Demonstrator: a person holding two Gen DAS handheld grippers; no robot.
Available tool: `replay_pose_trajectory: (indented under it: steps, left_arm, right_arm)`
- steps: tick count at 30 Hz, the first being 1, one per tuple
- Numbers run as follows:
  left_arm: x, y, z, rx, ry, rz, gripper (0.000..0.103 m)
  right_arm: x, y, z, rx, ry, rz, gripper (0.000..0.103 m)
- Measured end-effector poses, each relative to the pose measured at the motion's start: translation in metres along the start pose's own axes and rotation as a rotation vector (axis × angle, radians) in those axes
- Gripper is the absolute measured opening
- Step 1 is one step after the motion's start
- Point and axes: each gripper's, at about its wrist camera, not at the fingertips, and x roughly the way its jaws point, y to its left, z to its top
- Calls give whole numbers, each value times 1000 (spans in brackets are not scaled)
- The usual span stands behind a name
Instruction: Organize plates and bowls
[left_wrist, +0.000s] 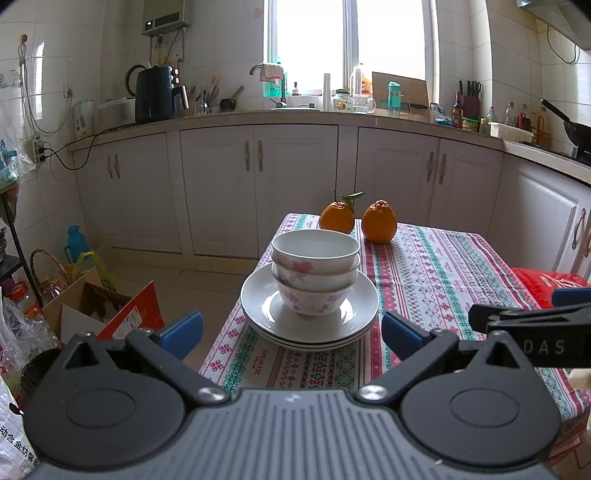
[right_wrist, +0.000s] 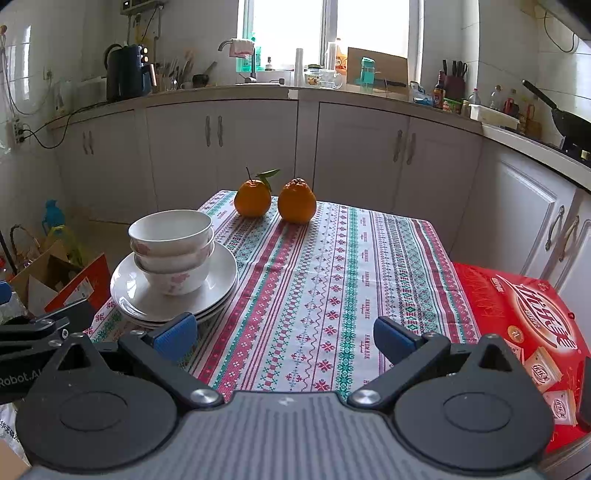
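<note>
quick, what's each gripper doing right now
Left gripper: open, holding nothing.
Right gripper: open, holding nothing.

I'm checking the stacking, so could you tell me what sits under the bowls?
The three nested bowls sit on stacked white plates, about three by their rims. The tablecloth lies beneath; the lower plates' faces are covered.

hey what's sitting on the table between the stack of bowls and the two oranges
Nothing: in the right wrist view only bare patterned tablecloth lies between the stack of bowls and the oranges. The left wrist view cannot settle it, since the bowls overlap one orange there.
</note>
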Motion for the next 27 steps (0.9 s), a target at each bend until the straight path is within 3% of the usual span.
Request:
replay_pose_trajectory:
  steps: [27]
  left_arm:
    - [-1, -1, -1, -6, 6, 5, 102]
  right_arm:
    - [-1, 0, 1, 0, -3, -15, 103]
